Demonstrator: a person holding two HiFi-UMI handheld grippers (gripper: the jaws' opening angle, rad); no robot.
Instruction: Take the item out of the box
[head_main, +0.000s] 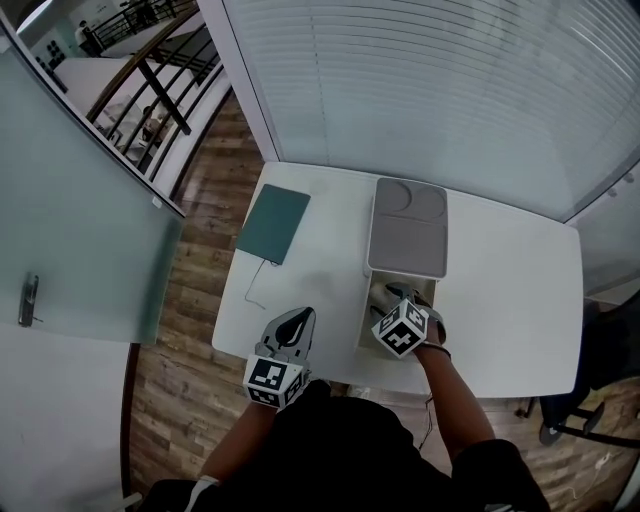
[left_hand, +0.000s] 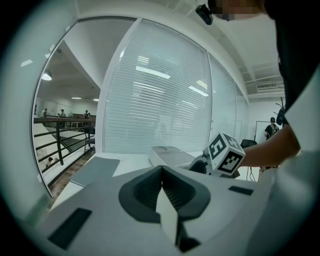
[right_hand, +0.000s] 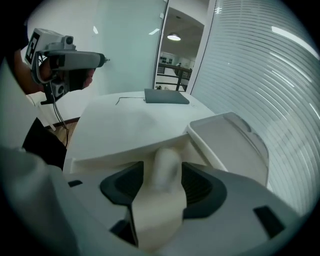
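My R arm reaches fwd from my body, forearm bare, crossing the near edge of the white rectangular tabletop (head_main: 500, 290). R hand holds the right tool (head_main: 393, 296) tipped down and fwd, w/ its nose inside the open white box (head_main: 366, 310) and its marker cube just above the box's near end. The right tool's jaws are spread wide. In the right gripper view a pale, rounded, blurred item (right_hand: 166, 167) sits between them, w/ a thin gap on one side, so no firm squeeze. The item is in the box, at its near end; I can't tell what it is.

The box's flat grey lid (head_main: 408, 228) lies folded back on the tabletop, touching the box's far end.

My L arm stays tucked close to my body. The left tool (head_main: 298, 322) hangs above the tabletop's near edge, roughly level, pointing fwd, well left of the box. Its jaws are pressed together w/ nothing between them.

Far left on the tabletop lies a thin teal rectangular pad (head_main: 273, 223), w/ a thin cable (head_main: 252, 285) trailing from it toward me.
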